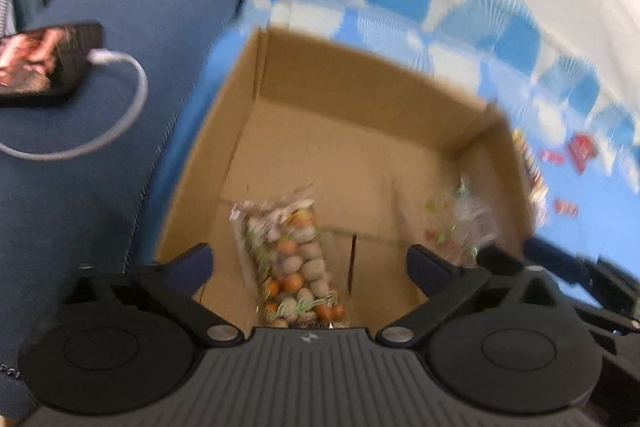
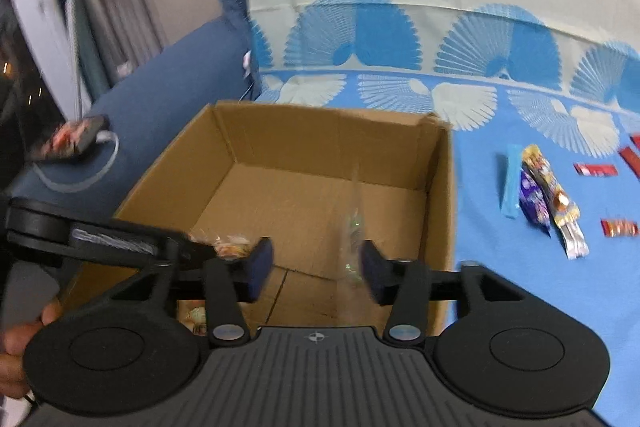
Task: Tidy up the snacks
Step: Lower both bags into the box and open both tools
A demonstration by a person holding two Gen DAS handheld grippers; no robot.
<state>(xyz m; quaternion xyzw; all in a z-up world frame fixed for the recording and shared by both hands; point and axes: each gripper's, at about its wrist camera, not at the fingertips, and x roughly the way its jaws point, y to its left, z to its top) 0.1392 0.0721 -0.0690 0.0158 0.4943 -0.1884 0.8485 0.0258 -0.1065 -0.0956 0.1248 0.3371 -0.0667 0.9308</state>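
An open cardboard box (image 1: 362, 87) sits on a blue patterned cloth; it also shows in the right wrist view (image 2: 320, 131). My left gripper (image 1: 308, 263) is open above the box, over a clear bag of orange and beige candies (image 1: 298, 259) lying on the box floor. A second clear candy bag (image 1: 460, 223) is in the box's right part, blurred. My right gripper (image 2: 316, 267) is open over the box's near side, with that clear bag (image 2: 352, 231) just beyond its fingers. The left gripper's body (image 2: 80, 235) shows in the right wrist view.
Loose snacks lie on the cloth right of the box: a light blue bar (image 2: 510, 183), purple and gold packets (image 2: 548, 195), and small red wrappers (image 2: 596, 169). A phone with a white cable (image 1: 44, 61) rests on the blue sofa arm at left.
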